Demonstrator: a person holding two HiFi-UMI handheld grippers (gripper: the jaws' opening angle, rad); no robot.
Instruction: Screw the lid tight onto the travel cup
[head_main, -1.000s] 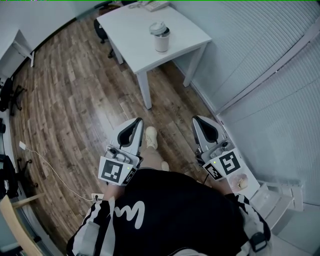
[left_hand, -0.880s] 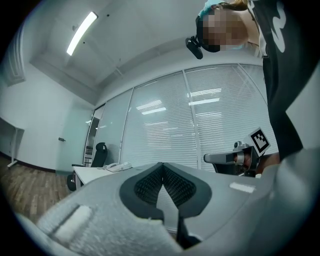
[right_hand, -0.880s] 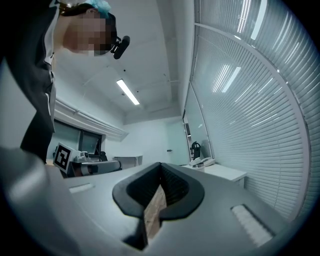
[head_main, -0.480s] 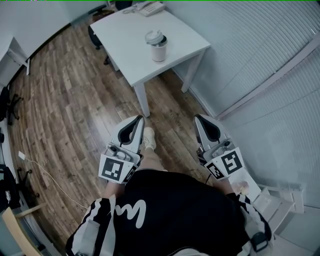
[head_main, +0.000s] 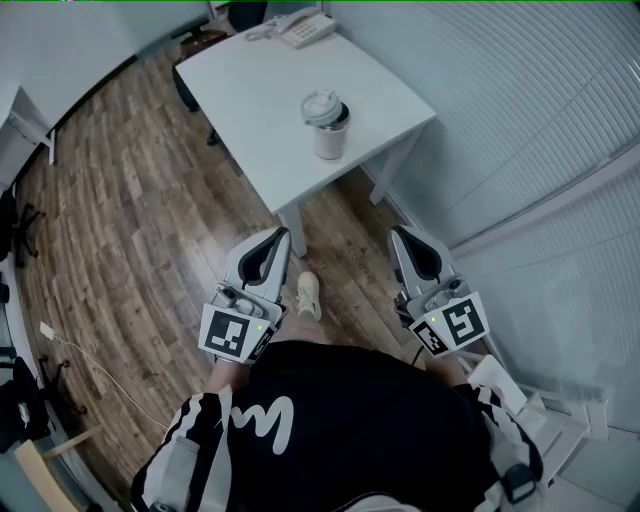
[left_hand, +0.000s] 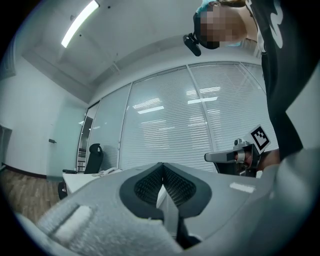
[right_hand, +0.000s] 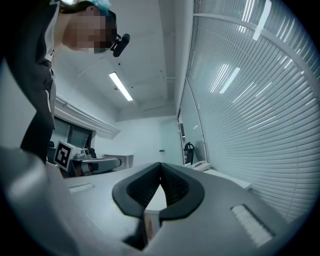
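The travel cup (head_main: 327, 135) is white with a dark band under its rim and stands on the white table (head_main: 260, 95), near the edge closest to me. A pale lid (head_main: 321, 104) rests on its top, slightly askew. My left gripper (head_main: 284, 234) and right gripper (head_main: 394, 232) are held side by side over the wooden floor, short of the table and pointing toward it. Both are shut with nothing between the fingers, as the left gripper view (left_hand: 162, 165) and the right gripper view (right_hand: 160, 164) show. The cup is not clear in either gripper view.
A desk telephone (head_main: 302, 28) lies at the table's far end, with a dark office chair (head_main: 190, 88) behind it. Slatted blinds (head_main: 520, 110) line the wall on the right. A cable (head_main: 75, 350) trails on the floor at the left. My shoe (head_main: 309, 294) is between the grippers.
The table and cup have come closer and sit lower in the head view as the person steps toward them. Both grippers travel along, still shut and side by side.
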